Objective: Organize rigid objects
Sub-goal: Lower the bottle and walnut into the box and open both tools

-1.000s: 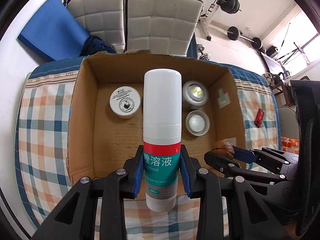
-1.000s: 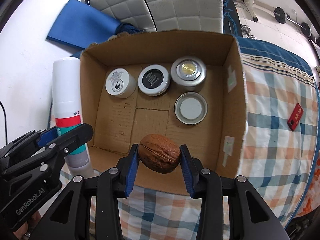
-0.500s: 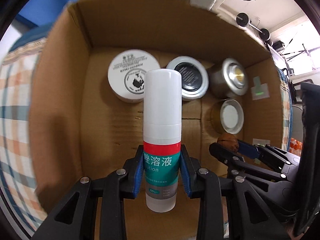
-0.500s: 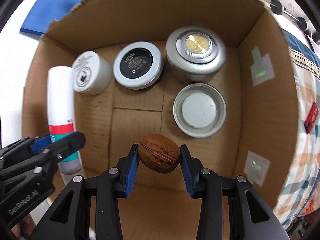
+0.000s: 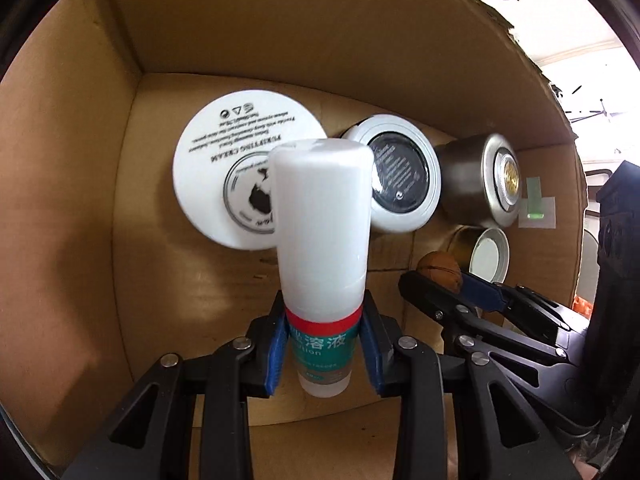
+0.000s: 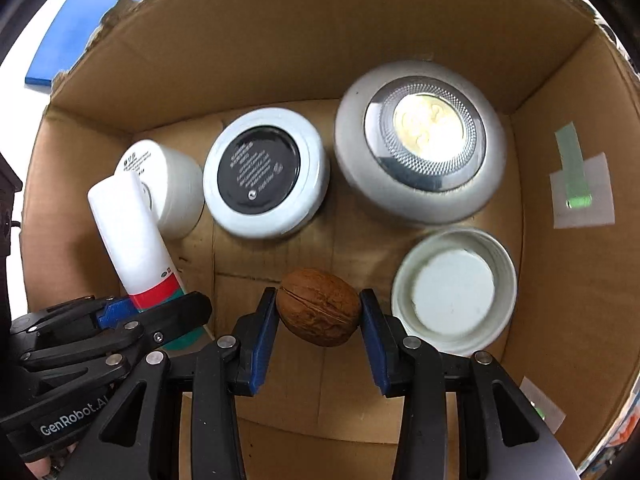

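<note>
My left gripper (image 5: 324,344) is shut on a white lotion bottle (image 5: 322,220) with a red and teal band, held inside the cardboard box (image 5: 72,200) near its left wall. The bottle also shows in the right wrist view (image 6: 132,236). My right gripper (image 6: 318,316) is shut on a brown walnut (image 6: 318,306), low over the box floor, just left of an upturned white lid (image 6: 454,292). The walnut shows in the left wrist view (image 5: 440,270) too.
At the back of the box stand a white cream jar (image 6: 164,188), a black-topped white jar (image 6: 266,178) and a silver tin with a gold top (image 6: 418,140). The box walls (image 6: 560,272) close in on all sides. A blue mat (image 6: 72,36) lies outside.
Both grippers have moved down and forward into the box with their objects; the jars now look much larger and closer. Both grips are unchanged.
</note>
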Motion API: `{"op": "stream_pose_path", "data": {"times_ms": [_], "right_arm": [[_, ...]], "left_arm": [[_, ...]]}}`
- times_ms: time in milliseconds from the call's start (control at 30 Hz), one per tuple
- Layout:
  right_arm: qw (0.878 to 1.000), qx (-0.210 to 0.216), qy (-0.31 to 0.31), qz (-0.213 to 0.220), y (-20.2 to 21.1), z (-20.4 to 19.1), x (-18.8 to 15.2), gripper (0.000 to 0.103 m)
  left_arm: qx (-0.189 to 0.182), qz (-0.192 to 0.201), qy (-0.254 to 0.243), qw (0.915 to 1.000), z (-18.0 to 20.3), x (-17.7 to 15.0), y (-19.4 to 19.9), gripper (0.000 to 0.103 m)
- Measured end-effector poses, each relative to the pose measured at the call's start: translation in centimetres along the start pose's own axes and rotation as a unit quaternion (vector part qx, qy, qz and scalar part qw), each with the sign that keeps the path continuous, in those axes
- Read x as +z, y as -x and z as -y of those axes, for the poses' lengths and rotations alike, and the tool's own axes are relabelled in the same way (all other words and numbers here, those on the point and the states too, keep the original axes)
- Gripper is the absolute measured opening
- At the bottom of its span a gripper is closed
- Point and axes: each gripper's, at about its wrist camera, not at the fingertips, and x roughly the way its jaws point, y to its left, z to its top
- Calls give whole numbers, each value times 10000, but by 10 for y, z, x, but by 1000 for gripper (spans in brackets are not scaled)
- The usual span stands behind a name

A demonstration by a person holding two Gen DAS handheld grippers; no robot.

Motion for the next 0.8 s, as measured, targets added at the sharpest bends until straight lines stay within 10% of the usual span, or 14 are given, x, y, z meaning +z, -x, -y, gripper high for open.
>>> {"op": "stream_pose_path", "data": {"times_ms": [167,300,500,800], "right_arm": [[10000,-6,-62,-45,1,4,1,47],[9999,22,-148,-17,9,18,5,57],[9999,-4,-130,-9,22,22,-2,68],[9982,-584,-54,133,49,20,-32,98]], "left_arm": [[63,88,0,9999,6,5,13,38],[156,315,32,9994,9,5,35,66],[371,686,56,9969,11,-3,68,69],[1360,1443,117,9801,8,-34,100,103]]}}
